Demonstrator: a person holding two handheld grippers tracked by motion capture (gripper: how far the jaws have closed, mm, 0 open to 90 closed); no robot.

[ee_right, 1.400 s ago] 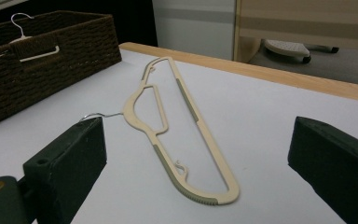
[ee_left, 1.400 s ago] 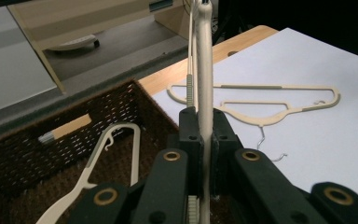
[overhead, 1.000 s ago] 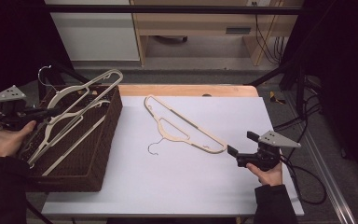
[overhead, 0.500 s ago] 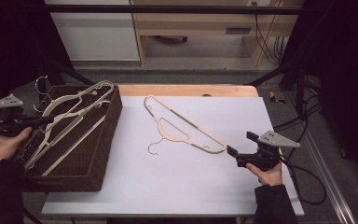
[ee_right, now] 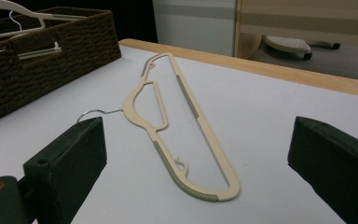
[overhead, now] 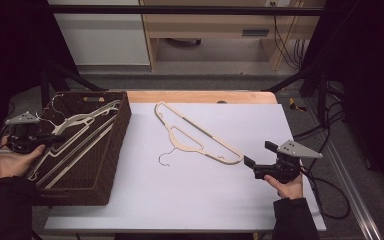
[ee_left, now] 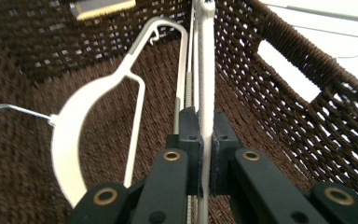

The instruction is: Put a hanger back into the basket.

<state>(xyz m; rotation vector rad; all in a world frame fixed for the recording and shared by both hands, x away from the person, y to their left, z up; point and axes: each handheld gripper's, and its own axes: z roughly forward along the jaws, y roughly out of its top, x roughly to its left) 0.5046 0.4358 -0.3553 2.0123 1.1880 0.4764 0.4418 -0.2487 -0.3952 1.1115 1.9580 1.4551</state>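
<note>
I have the white hanger (ee_left: 205, 70) clamped by its thin bar in my left gripper (ee_left: 204, 140), jaws pressed tight on it, inside the brown wicker basket (overhead: 111, 165) at nine o'clock on the table. A second white hanger (ee_left: 74, 140) lies on the basket floor just beside it. My right gripper (overhead: 252, 164) sits at four o'clock with jaws wide apart, holding nothing, near the end of the beige hanger (overhead: 200, 135), which lies flat on the white tabletop (overhead: 180, 200) at centre.
</note>
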